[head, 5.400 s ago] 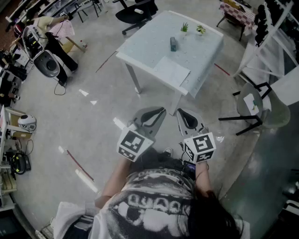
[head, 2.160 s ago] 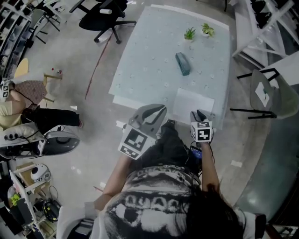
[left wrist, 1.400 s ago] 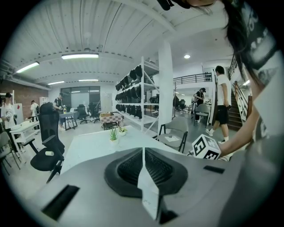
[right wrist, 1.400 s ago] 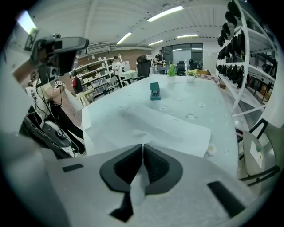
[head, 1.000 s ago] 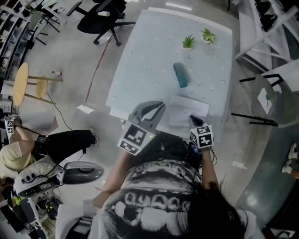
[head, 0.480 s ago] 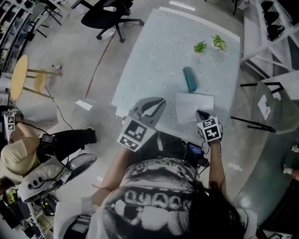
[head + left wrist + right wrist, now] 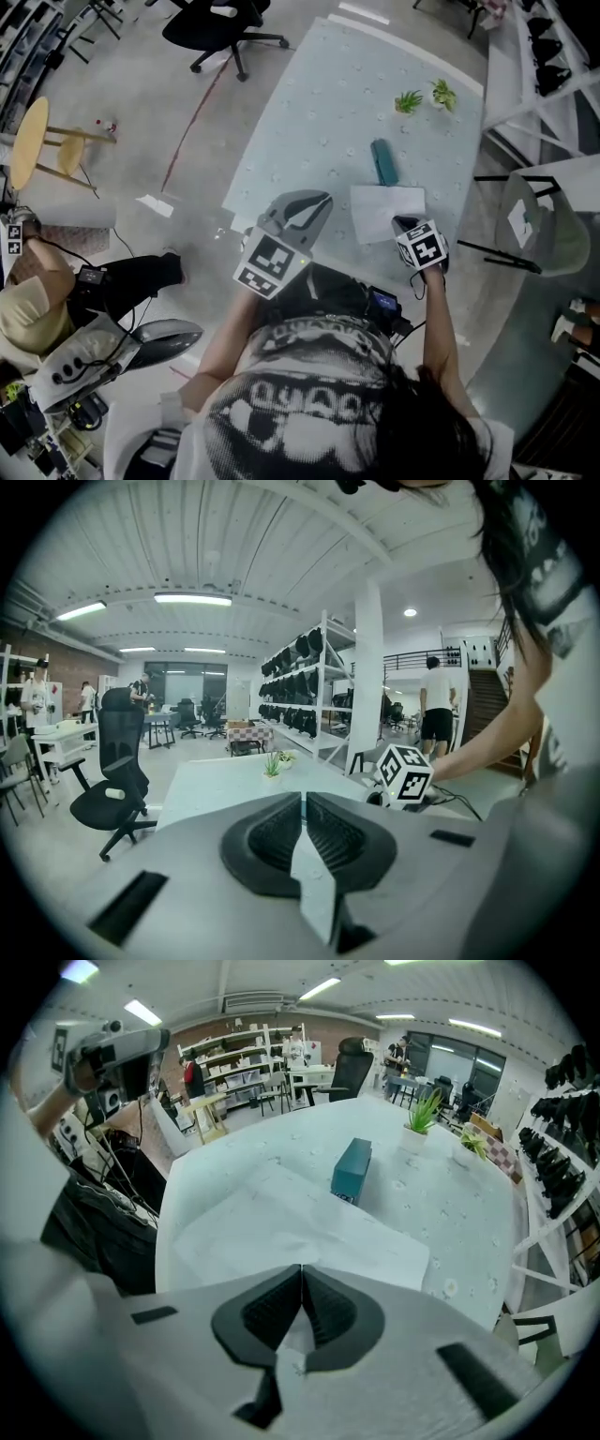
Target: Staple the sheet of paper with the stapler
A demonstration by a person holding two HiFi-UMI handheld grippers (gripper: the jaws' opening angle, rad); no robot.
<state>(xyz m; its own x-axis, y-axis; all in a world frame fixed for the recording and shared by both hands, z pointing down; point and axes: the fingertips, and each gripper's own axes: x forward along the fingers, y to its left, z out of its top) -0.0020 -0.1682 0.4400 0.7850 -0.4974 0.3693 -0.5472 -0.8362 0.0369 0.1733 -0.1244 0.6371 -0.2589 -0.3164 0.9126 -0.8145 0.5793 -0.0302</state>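
Note:
A white sheet of paper (image 7: pixel 386 212) lies on the near part of the pale table (image 7: pixel 309 122), with a teal stapler (image 7: pixel 382 161) just beyond its far edge. My right gripper (image 7: pixel 405 226) hangs shut and empty over the sheet's near right corner, pointing steeply down. In the right gripper view the paper (image 7: pixel 291 1222) and stapler (image 7: pixel 352 1172) lie ahead of the closed right gripper (image 7: pixel 302 1267). My left gripper (image 7: pixel 315 199) is shut with nothing in it, over the table's near edge left of the sheet. In the left gripper view its closed jaws meet at the left gripper (image 7: pixel 304 799).
Two small potted plants (image 7: pixel 408 100) (image 7: pixel 442 93) stand at the table's far side. An office chair (image 7: pixel 225 28) is beyond the table, a round stool (image 7: pixel 33 150) at left, another chair (image 7: pixel 534 220) at right. A person (image 7: pixel 37 309) crouches at lower left.
The person has stepped closer to the table. Both grippers moved forward; the right one rolled and now sits over the paper's near corner. Both stay shut.

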